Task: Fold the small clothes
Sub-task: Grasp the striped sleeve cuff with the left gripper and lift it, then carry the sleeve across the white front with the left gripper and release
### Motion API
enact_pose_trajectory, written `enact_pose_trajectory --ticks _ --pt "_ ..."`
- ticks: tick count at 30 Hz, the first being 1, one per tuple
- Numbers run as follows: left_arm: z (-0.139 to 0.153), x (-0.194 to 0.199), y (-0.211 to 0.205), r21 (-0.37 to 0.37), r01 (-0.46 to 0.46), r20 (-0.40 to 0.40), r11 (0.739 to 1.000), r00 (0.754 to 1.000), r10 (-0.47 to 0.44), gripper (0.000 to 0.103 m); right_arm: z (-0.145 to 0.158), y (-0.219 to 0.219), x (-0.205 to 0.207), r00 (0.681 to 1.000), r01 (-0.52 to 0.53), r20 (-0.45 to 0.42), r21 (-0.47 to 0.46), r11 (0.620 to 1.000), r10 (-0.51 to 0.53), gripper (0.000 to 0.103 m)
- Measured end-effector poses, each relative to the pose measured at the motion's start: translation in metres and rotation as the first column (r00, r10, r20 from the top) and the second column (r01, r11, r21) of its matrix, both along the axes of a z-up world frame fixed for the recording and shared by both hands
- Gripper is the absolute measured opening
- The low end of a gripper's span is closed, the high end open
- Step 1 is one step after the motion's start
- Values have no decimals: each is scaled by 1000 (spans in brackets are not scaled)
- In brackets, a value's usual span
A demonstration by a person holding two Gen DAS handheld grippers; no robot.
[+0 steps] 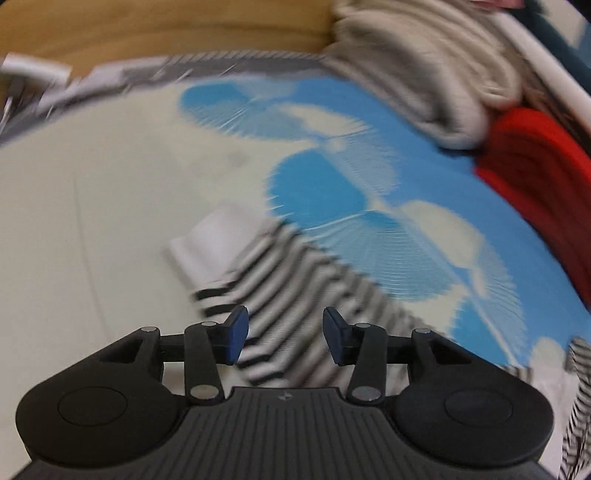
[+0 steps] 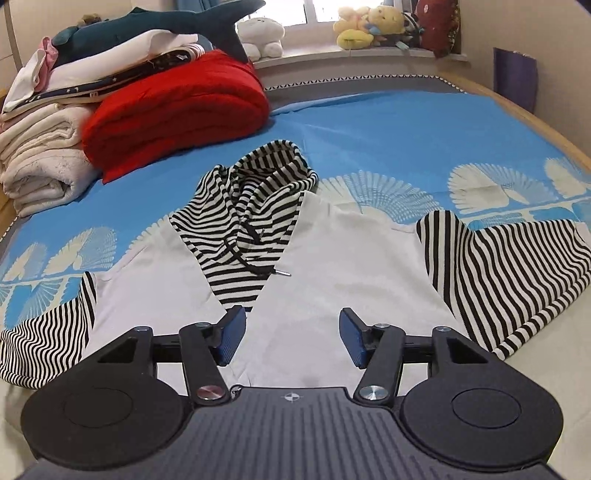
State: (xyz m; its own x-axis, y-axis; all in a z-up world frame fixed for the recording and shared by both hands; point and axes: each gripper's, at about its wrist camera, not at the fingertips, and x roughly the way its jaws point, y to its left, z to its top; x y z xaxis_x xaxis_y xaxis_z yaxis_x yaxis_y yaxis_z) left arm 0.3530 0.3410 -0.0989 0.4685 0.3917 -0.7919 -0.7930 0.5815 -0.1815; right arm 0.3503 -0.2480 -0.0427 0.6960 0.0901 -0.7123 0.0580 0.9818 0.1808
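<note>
Knit striped hoodie point(image 2: 258, 221) with matt white body – fluffy red blanket point(image 2: 177, 110), seemingly smooth printed bedsheet point(image 2: 406, 133).

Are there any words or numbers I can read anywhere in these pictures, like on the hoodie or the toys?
No readable words or numbers anywhere.
Hoodie: only black and white stripes, no print.
Right tongs: a small round cross mark on the body, not a word.
Left tongs: the same sort of mark, blurred.
Plush toys: too small to tell.

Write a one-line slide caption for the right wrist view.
Open right gripper hovers over a white hoodie with striped hood, spread on a blue bedsheet.
</note>
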Motion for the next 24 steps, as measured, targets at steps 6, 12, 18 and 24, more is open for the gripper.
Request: enact_pose_trajectory --ticks 6,12,18,24 --pt "-28 -8 26 -86 -31 -49 996 998 27 0 -3 5 7 1000 -15 -14 -7 1000 15 58" --pt "39 11 -49 149 176 109 973 975 -194 0 -4 7 10 1000 -8 -17 -9 1000 8 58" --pt "109 14 -219 216 683 328 698 622 -711 1 -4 1 9 1000 13 -2 -20 1000 -13 58" --pt "102 19 -274 33 865 344 501 460 -818 21 -11 -17 13 997 71 -16 8 997 -70 57"
